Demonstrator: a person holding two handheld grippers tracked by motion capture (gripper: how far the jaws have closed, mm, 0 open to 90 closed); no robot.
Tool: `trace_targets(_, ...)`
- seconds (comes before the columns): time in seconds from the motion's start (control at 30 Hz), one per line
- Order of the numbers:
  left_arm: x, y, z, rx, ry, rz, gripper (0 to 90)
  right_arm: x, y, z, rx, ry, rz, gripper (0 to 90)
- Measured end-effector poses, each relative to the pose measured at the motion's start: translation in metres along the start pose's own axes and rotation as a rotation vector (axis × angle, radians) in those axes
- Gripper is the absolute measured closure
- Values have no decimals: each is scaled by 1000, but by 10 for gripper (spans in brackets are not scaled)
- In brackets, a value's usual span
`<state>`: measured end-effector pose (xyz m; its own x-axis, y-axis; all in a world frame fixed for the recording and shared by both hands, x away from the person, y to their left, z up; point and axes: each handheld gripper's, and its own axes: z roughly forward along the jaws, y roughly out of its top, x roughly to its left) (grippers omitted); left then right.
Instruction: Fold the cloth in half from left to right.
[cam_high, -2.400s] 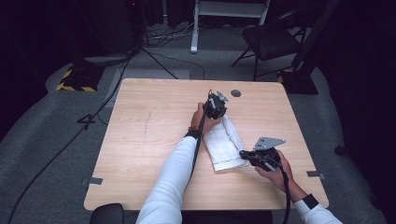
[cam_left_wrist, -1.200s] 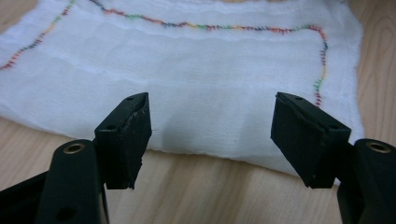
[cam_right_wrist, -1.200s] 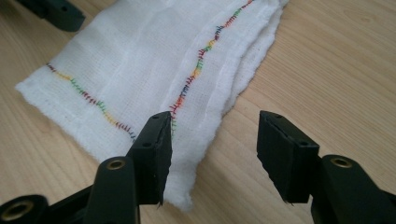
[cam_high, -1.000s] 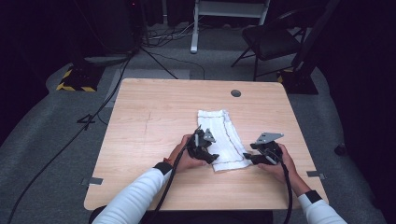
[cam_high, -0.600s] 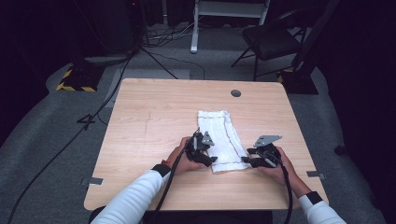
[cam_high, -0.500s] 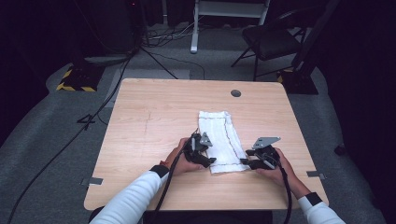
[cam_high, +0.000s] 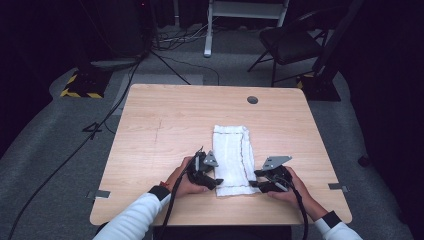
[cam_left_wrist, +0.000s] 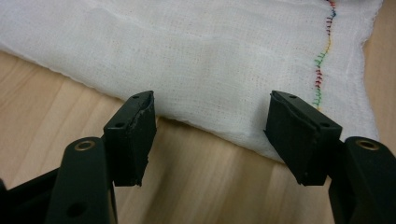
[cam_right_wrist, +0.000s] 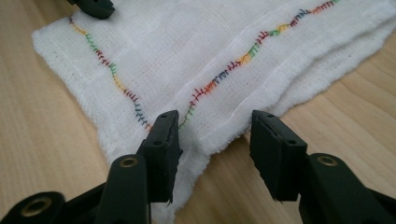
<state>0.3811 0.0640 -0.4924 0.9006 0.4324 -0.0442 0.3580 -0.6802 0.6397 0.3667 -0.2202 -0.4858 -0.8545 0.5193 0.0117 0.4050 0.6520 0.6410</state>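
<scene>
cloth (cam_high: 231, 160): folded white gauze with a rainbow stitch line, laid flat on the table (cam_high: 165, 125), right of middle and close to the near edge; its near end sits between the two hands

left hand-held gripper (cam_high: 210, 181): parked at the near left corner of the cloth; in the left gripper view the jaws are spread fairly wide, folded edge just ahead of the tips, nothing pinched

right hand-held gripper (cam_high: 257, 184): set at the near right corner; jaws have just been closing and are held about half apart, with the corner layers lying between them in the right gripper view, left pad on the fabric, right pad still clear, so not gripped yet

how it'll handle: judged to be very light, soft and floppy, no stiffness at all, nothing to break; layers are loose at the right edge, so they could be pulled apart or only the top one caught if the pinch is shallow; thin weave may slide on the wood when nudged

where to grab: both near corners, right over the stitched hem where it's thickest; all layers should be taken in one bite and lifted evenly so the fold isn't dragged crooked

step guessed: corners being lined up for another fold away from the person
</scene>
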Motion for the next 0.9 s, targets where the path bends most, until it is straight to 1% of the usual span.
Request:
trace_targets(0.1,-5,-7,-6,7,7,-6,335,9,1,0,9,15,-24,523)
trace_targets(0.17,-8,-12,-10,7,17,-17,333,13,1,1,10,26,-26,498)
trace_targets(0.2,-9,-13,-12,7,16,-24,330,16,1,1,11,26,-35,471)
trace_targets(0.23,-10,-15,-13,11,21,-20,324,17,1,0,14,24,-44,440)
trace_targets(0.3,-10,-14,-15,12,39,-4,306,19,3,-1,16,26,-60,407)
trace_targets(0.37,-10,-13,-15,12,49,7,277,17,4,-3,5,26,-60,390)
trace_targets(0.4,-10,-13,-16,13,69,9,260,15,4,-5,-4,27,-60,383)
trace_targets(0.47,-8,-11,-17,-7,84,19,242,11,4,-10,-21,16,-54,381)
trace_targets(0.5,-7,-9,-18,-23,90,15,240,9,5,-12,-30,12,-52,382)
trace_targets(0.53,-5,-8,-20,-39,91,5,237,7,6,-15,-45,1,-55,381)
trace_targets(0.57,-4,-6,-21,-58,82,0,237,4,7,-18,-60,-7,-49,379)
trace_targets(0.63,1,-2,-25,-89,73,-1,234,-3,11,-23,-88,-25,-33,376)
trace_targets(0.7,7,2,-26,-103,79,-13,233,-10,15,-26,-111,-59,-22,375)
trace_targets(0.77,15,7,-26,-104,82,-22,232,-20,20,-26,-125,-89,-5,376)
trace_targets(0.83,22,11,-25,-110,82,-32,231,-30,26,-23,-140,-107,7,377)
trace_targets(0.9,30,16,-22,-115,105,-27,231,-41,34,-18,-137,-132,13,381)
